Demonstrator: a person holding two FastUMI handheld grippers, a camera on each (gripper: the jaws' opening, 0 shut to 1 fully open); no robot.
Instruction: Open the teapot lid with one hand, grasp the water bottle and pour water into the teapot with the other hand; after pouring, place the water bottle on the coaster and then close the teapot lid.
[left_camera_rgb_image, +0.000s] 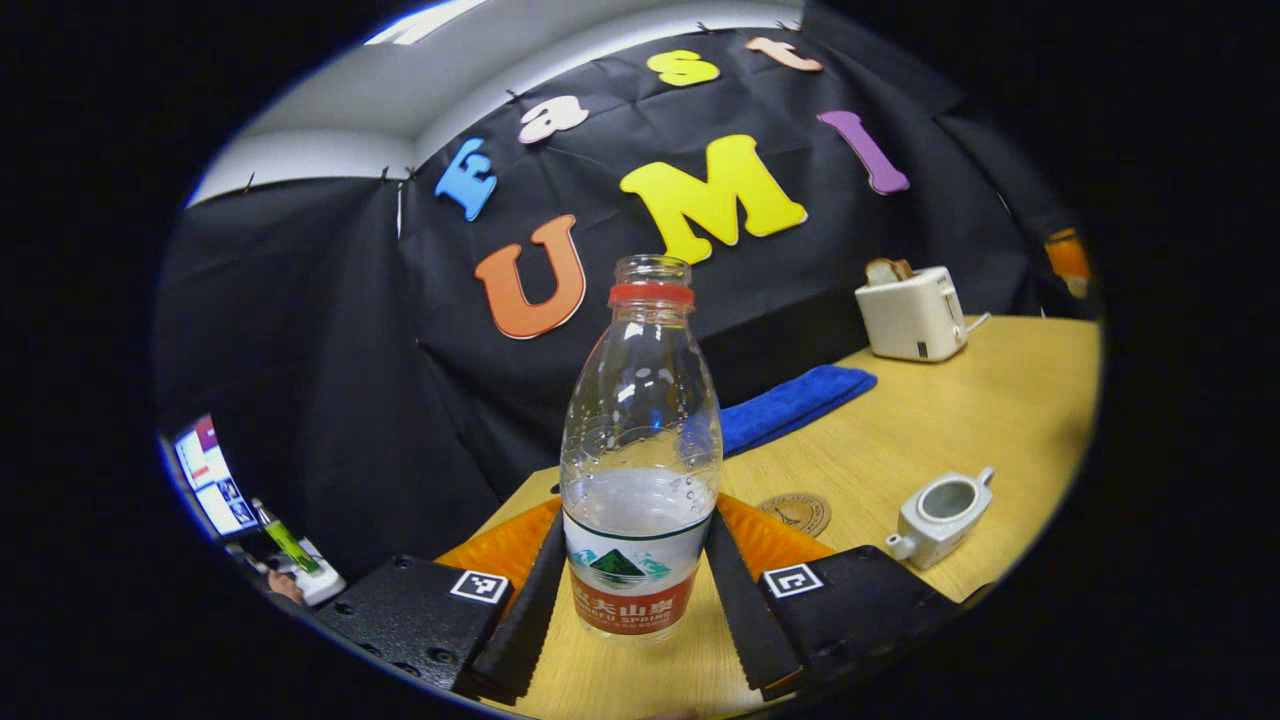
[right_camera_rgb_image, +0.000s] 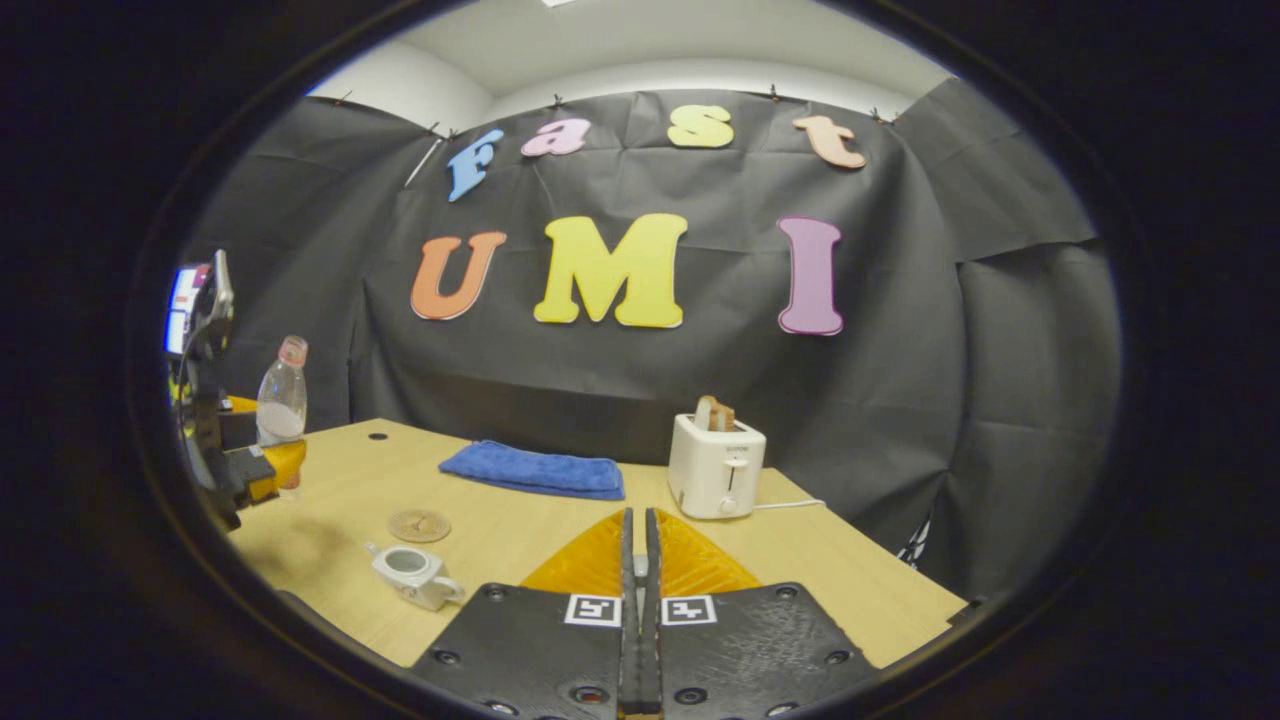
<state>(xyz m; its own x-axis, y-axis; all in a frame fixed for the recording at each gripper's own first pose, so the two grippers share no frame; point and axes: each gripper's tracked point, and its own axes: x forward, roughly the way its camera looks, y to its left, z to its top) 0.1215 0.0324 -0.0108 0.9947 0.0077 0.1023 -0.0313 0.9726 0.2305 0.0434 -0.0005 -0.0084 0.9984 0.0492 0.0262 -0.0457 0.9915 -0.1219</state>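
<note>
Left gripper (left_camera_rgb_image: 632, 600) clamps the water bottle (left_camera_rgb_image: 640, 450) upright, uncapped, roughly a third full, lifted above the table (left_camera_rgb_image: 1000, 400). Right gripper (right_camera_rgb_image: 637, 560) has its fingers pressed nearly together; whether something thin sits between them, cannot tell. Farther out, the teapot (left_camera_rgb_image: 940, 515) stands lidless, interior contents unclear, just beside the round coaster (left_camera_rgb_image: 797, 511); blue cloth (left_camera_rgb_image: 790, 405) and toaster (left_camera_rgb_image: 912, 315) sit far back.

Uncapped water bottle (left_camera_rgb_image: 640, 450) upright, part full; white lidless teapot (left_camera_rgb_image: 940, 517) beside round coaster (left_camera_rgb_image: 797, 511).
</note>
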